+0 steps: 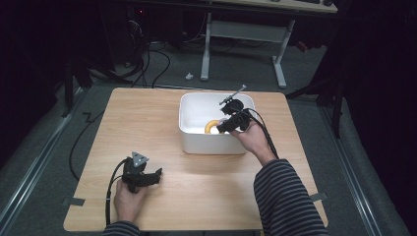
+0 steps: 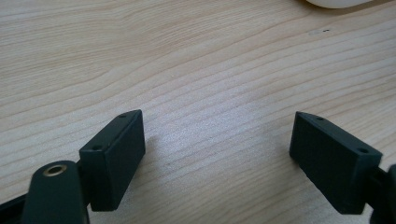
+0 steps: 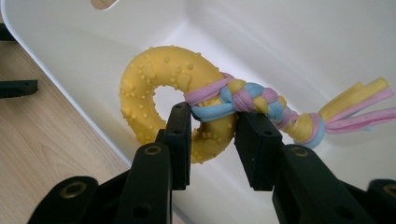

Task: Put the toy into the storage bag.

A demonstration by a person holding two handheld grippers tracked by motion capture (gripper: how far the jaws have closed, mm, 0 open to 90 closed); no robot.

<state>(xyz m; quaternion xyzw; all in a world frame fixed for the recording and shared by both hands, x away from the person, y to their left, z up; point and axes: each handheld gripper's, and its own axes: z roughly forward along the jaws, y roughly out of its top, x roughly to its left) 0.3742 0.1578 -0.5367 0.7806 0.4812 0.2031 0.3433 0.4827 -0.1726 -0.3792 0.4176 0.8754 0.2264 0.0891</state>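
Note:
A yellow knobbly ring toy (image 3: pixel 144 79) with a pink, blue and yellow braided rope (image 3: pixel 254 100) tied through it is inside the white bin (image 1: pixel 211 145). My right gripper (image 3: pixel 212 116) reaches into the bin, and its two black jaws press on either side of the ring's lower arc. In the high view the toy (image 1: pixel 211 127) peeks out beside that gripper (image 1: pixel 223 127). Low over the bare wood at the front left, my left gripper (image 1: pixel 157 174) stands open, its jaws (image 2: pixel 217 126) wide apart with nothing between them.
The white bin stands on the far middle of the wooden table (image 1: pixel 147 128); its edge (image 2: pixel 336 3) shows at the top of the left gripper view. A cable (image 1: pixel 268 140) trails from the right gripper over the striped sleeve. A desk frame (image 1: pixel 246 34) stands beyond the table.

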